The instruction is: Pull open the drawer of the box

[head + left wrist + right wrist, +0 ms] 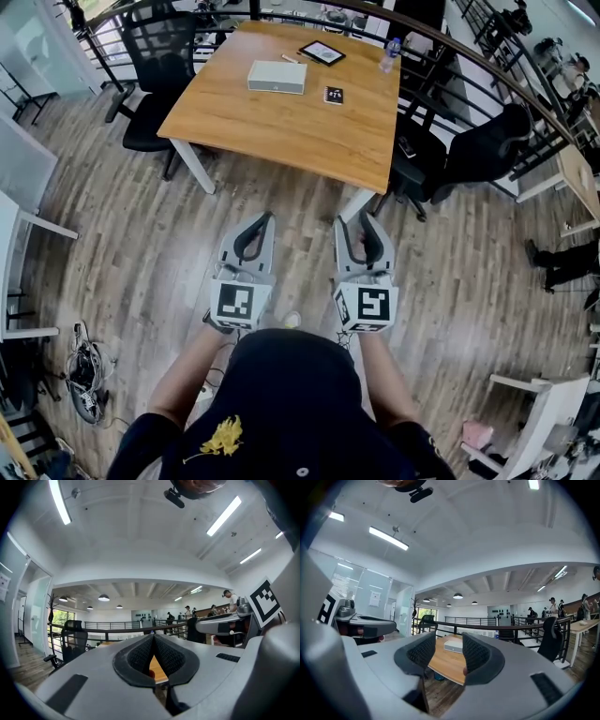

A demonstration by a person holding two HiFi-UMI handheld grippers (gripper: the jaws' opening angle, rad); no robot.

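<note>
The box (277, 77) is a flat white case lying on the far half of a wooden table (281, 131); the right gripper view shows the box (453, 644) small, between the jaws but far beyond them. Both grippers hang over the wooden floor, well short of the table's near edge. My left gripper (267, 217) is shut, its tips meeting with nothing between them (153, 637). My right gripper (359, 222) stands open with a clear gap and holds nothing (449, 639).
On the table are also a tablet (322, 52), a small black item (334, 95) and a water bottle (390, 54). Black office chairs stand at the left (155, 66) and right (469, 155). A curved railing runs behind. Cables (84, 370) lie on the floor at left.
</note>
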